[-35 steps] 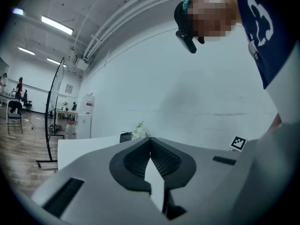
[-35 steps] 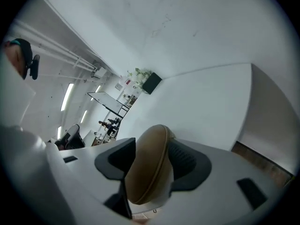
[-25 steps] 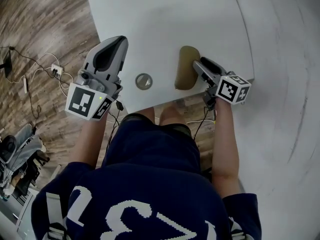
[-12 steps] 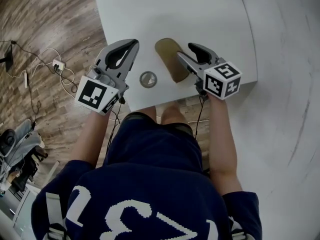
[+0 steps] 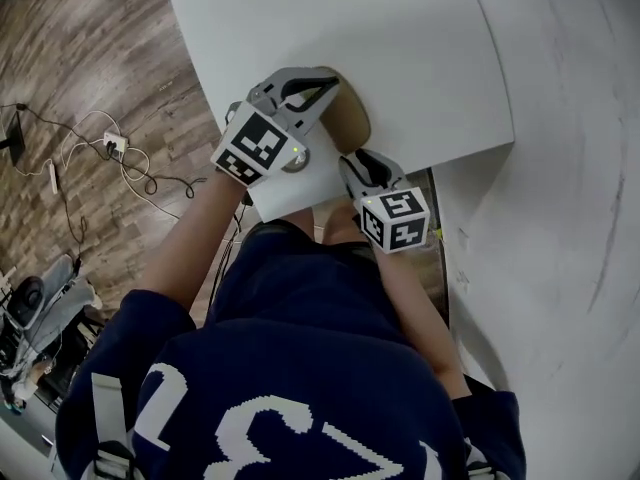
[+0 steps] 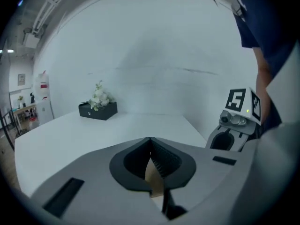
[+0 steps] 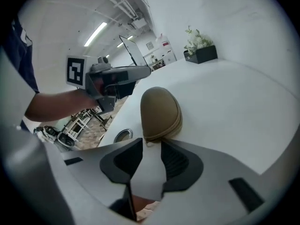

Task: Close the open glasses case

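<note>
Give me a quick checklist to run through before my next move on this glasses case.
1. Glasses case lid down on its base: ok, the halves lie together.
2. Case fully shut all round: cannot tell.
3. Right claw empty: ok, jaws closing with only bare table between them.
4. Left claw at the case, jaws together: ok; touching it: cannot tell.
5. Round metal piece clear of the case: ok.

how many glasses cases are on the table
1. The tan glasses case lies on the white table near its edge, beside a round metal disc. No second one shows.
</note>
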A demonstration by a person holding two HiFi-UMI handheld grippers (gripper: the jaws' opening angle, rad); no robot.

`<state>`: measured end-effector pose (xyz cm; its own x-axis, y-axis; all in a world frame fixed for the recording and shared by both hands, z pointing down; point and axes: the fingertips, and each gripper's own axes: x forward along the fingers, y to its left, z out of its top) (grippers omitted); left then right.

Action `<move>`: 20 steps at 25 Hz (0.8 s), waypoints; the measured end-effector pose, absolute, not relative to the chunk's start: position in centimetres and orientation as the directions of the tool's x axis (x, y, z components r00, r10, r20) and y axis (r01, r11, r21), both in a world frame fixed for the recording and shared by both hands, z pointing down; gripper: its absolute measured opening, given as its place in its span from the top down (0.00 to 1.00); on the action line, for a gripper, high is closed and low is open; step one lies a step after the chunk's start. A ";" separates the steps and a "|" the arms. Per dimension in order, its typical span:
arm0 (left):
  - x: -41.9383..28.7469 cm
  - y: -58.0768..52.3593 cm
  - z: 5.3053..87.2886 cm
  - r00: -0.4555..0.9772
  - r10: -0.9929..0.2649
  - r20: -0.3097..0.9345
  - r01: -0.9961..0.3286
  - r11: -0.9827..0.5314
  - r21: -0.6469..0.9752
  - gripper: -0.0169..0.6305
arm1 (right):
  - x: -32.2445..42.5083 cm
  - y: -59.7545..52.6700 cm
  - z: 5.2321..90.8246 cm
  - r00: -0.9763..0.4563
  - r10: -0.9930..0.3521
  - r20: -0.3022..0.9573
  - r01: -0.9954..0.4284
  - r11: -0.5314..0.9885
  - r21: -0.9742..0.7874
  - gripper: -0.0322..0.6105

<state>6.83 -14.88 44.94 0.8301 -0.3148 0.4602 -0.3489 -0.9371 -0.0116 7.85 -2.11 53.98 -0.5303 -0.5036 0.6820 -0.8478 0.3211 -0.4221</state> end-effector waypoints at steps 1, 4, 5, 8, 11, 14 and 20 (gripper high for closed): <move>7.5 -14.3 45.6 0.820 -0.303 0.485 -0.327 -0.944 -0.036 0.95 | 8.0 -2.4 54.0 -0.506 -0.520 0.688 -0.863 0.320 -0.392 0.75; 8.0 -12.6 47.4 0.788 -0.301 0.537 -0.297 -0.950 -0.097 0.95 | 7.7 -2.4 54.2 -0.446 -0.542 0.712 -0.891 0.344 -0.296 0.71; 7.9 -12.3 47.8 0.785 -0.316 0.534 -0.308 -0.945 -0.107 0.95 | 7.4 -2.5 54.3 -0.429 -0.548 0.718 -0.897 0.350 -0.269 0.65; 7.6 -12.3 48.0 0.789 -0.367 0.492 -0.369 -0.924 -0.098 0.95 | 8.1 -3.1 54.5 -0.376 -0.579 0.723 -0.917 0.346 -0.200 0.72; 7.8 -12.4 47.9 0.785 -0.371 0.496 -0.367 -0.924 -0.109 0.95 | 10.1 -3.6 54.3 -0.323 -0.615 0.719 -0.940 0.297 -0.169 0.68; 8.1 -12.3 47.9 0.772 -0.368 0.519 -0.345 -0.927 -0.145 0.95 | 10.4 -3.7 54.2 -0.306 -0.629 0.715 -0.944 0.297 -0.143 0.73; 8.0 -12.3 48.0 0.776 -0.397 0.489 -0.389 -0.913 -0.124 0.95 | 9.7 -3.2 54.1 -0.349 -0.629 0.694 -0.925 0.348 -0.150 0.91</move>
